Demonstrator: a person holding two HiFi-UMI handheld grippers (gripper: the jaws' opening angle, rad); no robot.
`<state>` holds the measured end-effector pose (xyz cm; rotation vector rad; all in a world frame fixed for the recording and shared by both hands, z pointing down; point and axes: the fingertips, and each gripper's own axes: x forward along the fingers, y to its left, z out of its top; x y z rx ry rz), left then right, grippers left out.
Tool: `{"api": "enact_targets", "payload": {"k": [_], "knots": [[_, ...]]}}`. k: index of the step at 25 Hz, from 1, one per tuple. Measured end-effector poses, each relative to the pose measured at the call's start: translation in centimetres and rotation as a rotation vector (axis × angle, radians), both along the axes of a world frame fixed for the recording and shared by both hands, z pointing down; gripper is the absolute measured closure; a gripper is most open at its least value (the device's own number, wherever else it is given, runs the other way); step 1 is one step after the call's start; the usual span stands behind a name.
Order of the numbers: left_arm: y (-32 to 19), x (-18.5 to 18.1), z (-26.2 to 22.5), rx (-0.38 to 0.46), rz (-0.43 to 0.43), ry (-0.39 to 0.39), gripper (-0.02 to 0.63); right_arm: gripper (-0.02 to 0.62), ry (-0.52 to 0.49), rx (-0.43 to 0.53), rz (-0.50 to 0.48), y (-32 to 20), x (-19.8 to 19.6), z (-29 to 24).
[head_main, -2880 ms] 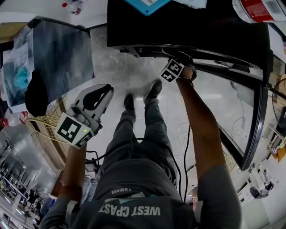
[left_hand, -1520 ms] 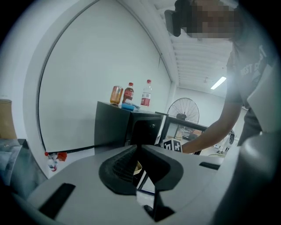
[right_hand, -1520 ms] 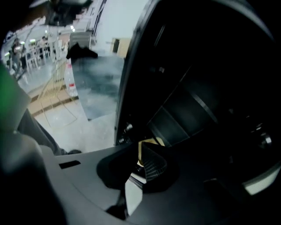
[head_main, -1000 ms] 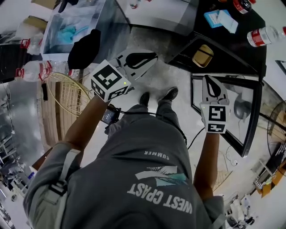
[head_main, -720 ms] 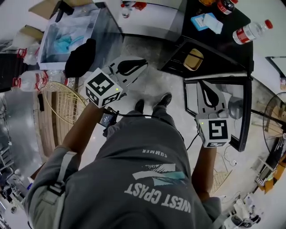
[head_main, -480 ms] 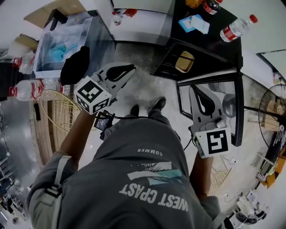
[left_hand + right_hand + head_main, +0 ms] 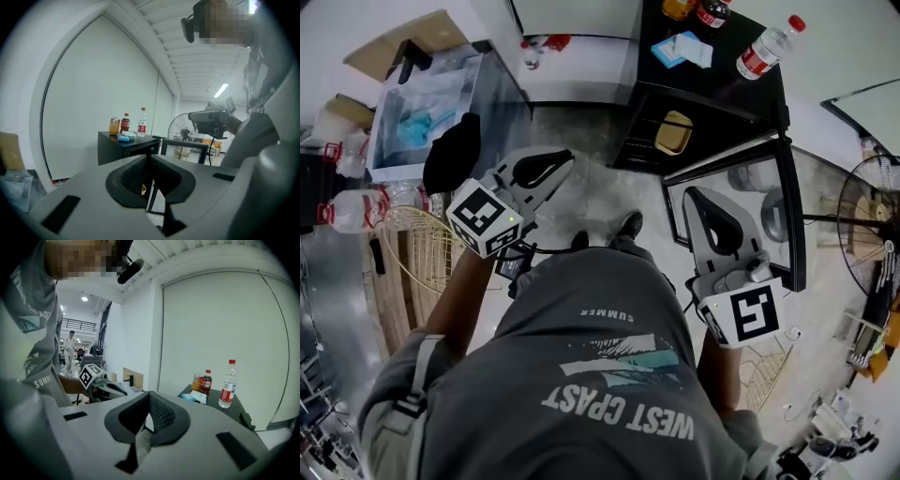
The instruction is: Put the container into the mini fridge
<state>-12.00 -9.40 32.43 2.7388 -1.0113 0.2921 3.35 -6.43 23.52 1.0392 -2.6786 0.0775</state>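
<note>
Left tool [image 7: 551, 165] and right tool [image 7: 697, 201] both closed, empty. Container [image 7: 674, 132] sits in the fridge [image 7: 724, 90], but its door [image 7: 794, 234] gapes: the right tool, close by, could clip the glass.

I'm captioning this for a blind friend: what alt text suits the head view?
A person in a grey shirt, seen from above, holds a left hand-held gripper and a right hand-held gripper, both shut and empty. Ahead, a black fridge stands with its glass door open, a yellow container inside and bottles on top.
</note>
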Motion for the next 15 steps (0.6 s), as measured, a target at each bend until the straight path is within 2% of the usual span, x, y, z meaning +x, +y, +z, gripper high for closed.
{"api": "enact_targets", "payload": {"k": [4,10,15], "knots": [[0.8,0.7,-0.3,0.003,0.027,0.006,0.566,0.569,-0.019,-0.01,0.038,0.9,0.1,-0.5],[1.8,3.8,-3.0,-0.005,0.051,0.01,0.566,0.569,0.005,-0.026,0.047,2.1,3.3,-2.4],[2.4,4.7,-3.3,-0.005,0.058,0.004,0.566,0.569,-0.047,-0.026,0.081,2.2,3.7,-3.2]]}}
